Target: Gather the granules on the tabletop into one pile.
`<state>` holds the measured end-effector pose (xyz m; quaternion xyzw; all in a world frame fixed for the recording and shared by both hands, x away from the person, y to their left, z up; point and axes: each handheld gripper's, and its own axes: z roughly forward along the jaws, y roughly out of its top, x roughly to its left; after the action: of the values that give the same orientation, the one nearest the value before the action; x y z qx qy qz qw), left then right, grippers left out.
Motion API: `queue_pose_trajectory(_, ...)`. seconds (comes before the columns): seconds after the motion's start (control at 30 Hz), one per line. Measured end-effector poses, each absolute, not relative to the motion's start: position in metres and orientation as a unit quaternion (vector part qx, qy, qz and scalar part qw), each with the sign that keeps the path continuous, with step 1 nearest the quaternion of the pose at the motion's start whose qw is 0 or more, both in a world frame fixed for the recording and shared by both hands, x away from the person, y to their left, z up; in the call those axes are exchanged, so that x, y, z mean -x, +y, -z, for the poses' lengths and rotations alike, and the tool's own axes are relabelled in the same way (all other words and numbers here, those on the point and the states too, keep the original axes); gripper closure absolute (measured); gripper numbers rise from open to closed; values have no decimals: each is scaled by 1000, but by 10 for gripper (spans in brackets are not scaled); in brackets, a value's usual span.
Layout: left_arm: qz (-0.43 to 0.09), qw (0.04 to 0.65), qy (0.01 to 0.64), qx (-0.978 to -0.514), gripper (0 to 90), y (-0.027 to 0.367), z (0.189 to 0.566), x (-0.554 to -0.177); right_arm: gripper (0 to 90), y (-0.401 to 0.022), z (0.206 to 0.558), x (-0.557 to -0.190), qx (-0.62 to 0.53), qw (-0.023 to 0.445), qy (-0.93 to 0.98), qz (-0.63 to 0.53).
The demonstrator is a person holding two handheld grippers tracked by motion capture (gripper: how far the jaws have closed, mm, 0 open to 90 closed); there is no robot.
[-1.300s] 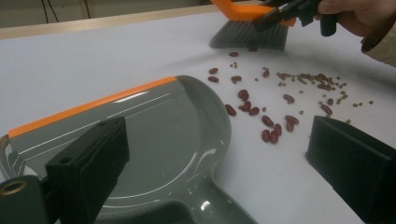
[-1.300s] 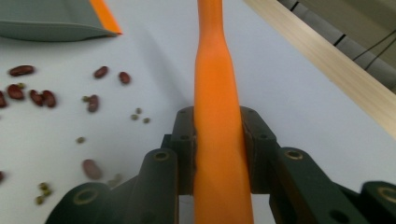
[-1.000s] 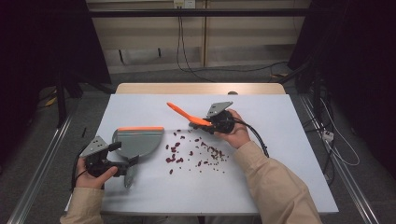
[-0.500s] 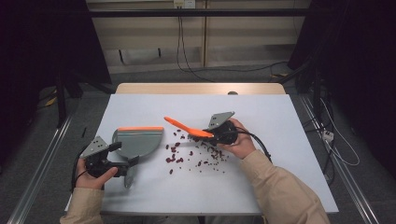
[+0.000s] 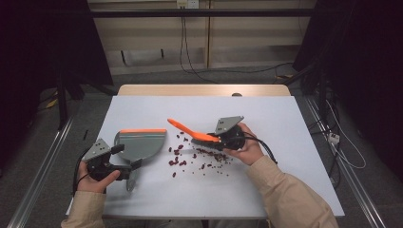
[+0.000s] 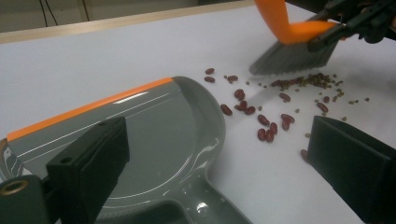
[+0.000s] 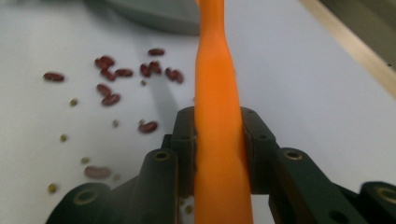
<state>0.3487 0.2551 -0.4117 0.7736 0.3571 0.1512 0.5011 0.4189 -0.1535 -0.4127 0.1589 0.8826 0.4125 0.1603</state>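
A grey dustpan (image 5: 142,142) (image 6: 154,126) with an orange lip lies left of centre on the white table (image 5: 294,128). My left gripper (image 5: 126,157) (image 6: 219,126) stands open, its jaws wide on either side of the pan's neck. My right gripper (image 5: 214,139) (image 7: 219,135) is shut on the orange handle of a brush (image 5: 183,128) (image 7: 217,70). The brush's grey bristles (image 6: 294,56) rest on the table beside a spill of red beans (image 5: 178,159) (image 6: 266,126) (image 7: 116,72) and small green beans (image 5: 214,154) (image 6: 313,81). The spill lies between brush and pan.
A wooden strip (image 5: 204,90) borders the table's far edge. Cables (image 5: 190,57) hang behind the table. Metal rails (image 5: 38,180) run along the floor on both sides. Bare white surface spreads to the right and front of the beans.
My right gripper has drawn the brush toward the person and lower onto the table, reaching the beans' right side. The left gripper and the dustpan have stayed put.
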Motion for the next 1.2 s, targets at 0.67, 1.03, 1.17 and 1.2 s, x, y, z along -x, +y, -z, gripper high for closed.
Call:
queue_pose_trajectory(0.67,-153,501,372,-766,56,268,413,-347,715,-108,429,-499,-159,182,880,-410)
queue_pose_trajectory(1.03,-156,500,374,-766,56,270,412,-344,711,-98,427,-469,-80,160,903,-392)
queue_pose_trajectory(1.17,-157,499,374,-766,56,271,412,-344,711,-103,427,-456,-69,152,904,-395)
queue_pose_trajectory(1.2,-157,500,373,-766,56,271,412,-343,711,-103,426,-452,-65,149,904,-395)
